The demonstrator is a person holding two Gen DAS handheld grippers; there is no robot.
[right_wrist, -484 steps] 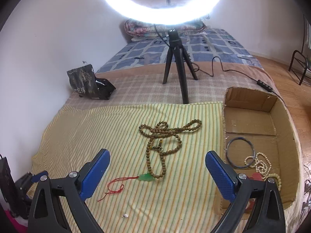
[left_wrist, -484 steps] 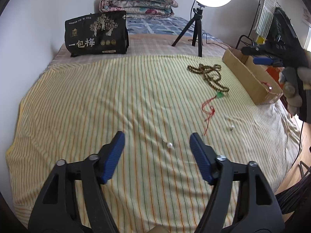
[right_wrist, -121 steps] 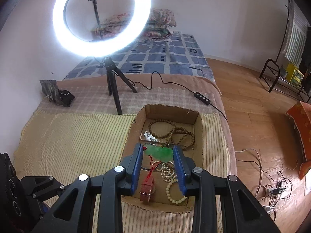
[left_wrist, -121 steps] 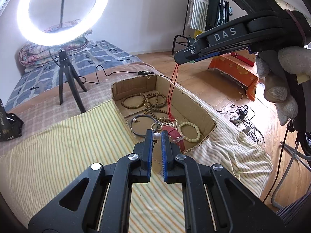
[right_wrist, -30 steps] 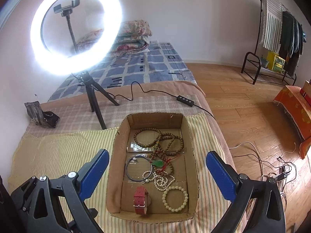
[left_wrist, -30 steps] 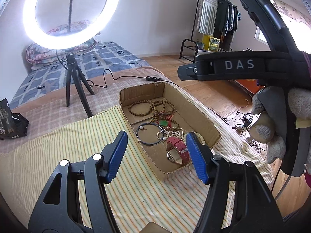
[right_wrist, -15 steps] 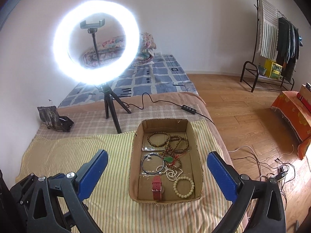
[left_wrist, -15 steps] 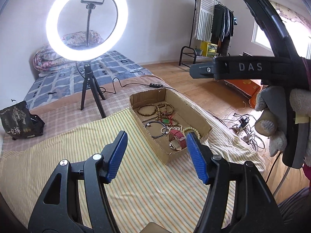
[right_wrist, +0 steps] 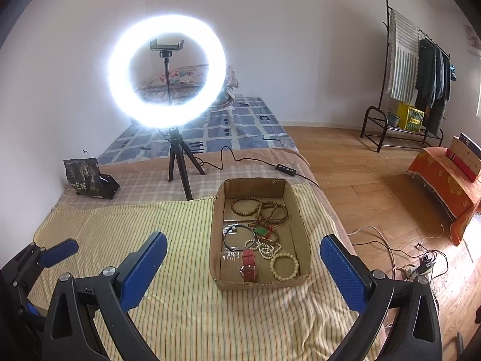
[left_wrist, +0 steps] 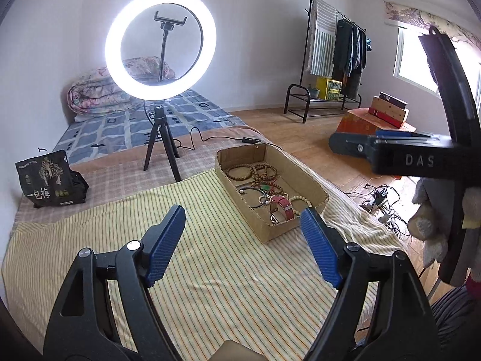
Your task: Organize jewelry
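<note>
Jewelry fills the cardboard box (right_wrist: 303, 228) on the striped sheet (right_wrist: 180, 316). Left gripper (left_wrist: 243, 243) is opening, nothing between its jaws. Right gripper (right_wrist: 243, 270) gapes wide, empty.

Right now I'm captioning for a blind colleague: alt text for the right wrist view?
An open cardboard box of bracelets, beads and a red watch sits on a striped sheet, beyond the empty, open right gripper. A lit ring light stands behind.

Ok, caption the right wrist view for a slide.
Open right gripper above striped cloth, jewelry gathered in the cardboard box.

left wrist: angled down over bed | right wrist: same | shared: cardboard box (left_wrist: 288, 225), ring light (right_wrist: 166, 70)
</note>
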